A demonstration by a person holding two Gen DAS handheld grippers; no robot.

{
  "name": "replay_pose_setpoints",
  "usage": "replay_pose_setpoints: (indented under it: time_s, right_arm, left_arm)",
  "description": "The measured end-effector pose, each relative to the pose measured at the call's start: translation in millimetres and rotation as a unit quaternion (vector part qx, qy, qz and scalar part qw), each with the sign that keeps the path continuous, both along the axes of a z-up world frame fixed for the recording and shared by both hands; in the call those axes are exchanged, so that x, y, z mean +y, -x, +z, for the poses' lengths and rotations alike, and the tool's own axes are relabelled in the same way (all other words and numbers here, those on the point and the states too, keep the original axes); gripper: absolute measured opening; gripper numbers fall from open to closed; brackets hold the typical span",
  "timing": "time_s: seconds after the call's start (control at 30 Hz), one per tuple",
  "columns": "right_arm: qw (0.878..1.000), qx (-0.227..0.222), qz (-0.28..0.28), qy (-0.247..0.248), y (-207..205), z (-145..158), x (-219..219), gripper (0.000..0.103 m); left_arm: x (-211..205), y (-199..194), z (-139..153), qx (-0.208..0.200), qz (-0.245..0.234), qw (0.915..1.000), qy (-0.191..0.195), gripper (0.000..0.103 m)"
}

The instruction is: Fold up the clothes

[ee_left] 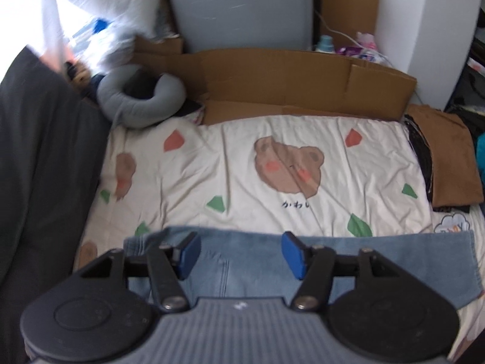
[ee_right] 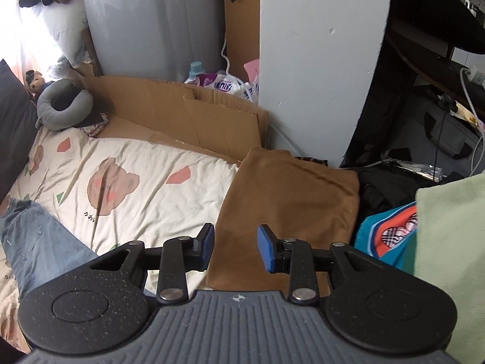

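Left gripper [ee_left: 241,254]: jaws well apart, nothing held, above light-blue jeans [ee_left: 379,261] spread flat across the lower frame on the bear-print bed cover [ee_left: 230,166]. Right gripper [ee_right: 235,248]: jaws partly apart, empty, over a folded brown garment [ee_right: 291,200] at centre-right. Jeans at lower left in the right wrist view. Cardboard [ee_left: 288,72] along the upper middle; grey neck pillow [ee_left: 133,100] upper left.
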State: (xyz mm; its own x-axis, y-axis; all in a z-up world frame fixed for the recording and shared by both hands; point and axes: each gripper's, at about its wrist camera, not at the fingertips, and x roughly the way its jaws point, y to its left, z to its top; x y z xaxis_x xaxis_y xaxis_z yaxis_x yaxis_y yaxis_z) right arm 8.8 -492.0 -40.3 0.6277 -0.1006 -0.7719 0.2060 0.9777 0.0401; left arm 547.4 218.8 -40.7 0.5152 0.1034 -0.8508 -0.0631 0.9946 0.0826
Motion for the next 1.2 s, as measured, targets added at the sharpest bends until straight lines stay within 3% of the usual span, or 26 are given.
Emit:
replay_pose_setpoints:
  time_s: [0.13, 0.43, 0.57, 0.9, 1.2]
  right_arm:
    - [1.0, -0.006, 0.001, -0.008, 20.2, 0.2, -7.0, 0.039]
    - [0.999, -0.001, -0.002, -0.048, 83.0, -31.0, -3.3, 0.041]
    - [0.998, 0.006, -0.012, -0.067, 109.2, -50.9, 2.6, 0.055]
    - [0.991, 0.042, -0.067, -0.111, 161.1, -131.1, 15.4, 0.055]
    - [0.984, 0.081, -0.103, -0.121, 198.2, -210.4, 23.3, 0.055]
  left_arm:
    - [1.8, 23.7, 2.3, 0.005, 0.019, 0.9998, -0.005, 0.069]
    - [2.2, 78.6, -14.6, 0.051, 0.06, 0.9969, -0.003, 0.069]
    - [-0.8, 90.4, -21.5, 0.056, 0.058, 0.9967, -0.002, 0.07]
    - [3.0, 106.5, -58.2, 0.066, 0.085, 0.9942, 0.004, 0.071]
    - [0.2, 112.8, -112.0, 0.074, 0.105, 0.9915, 0.021, 0.071]
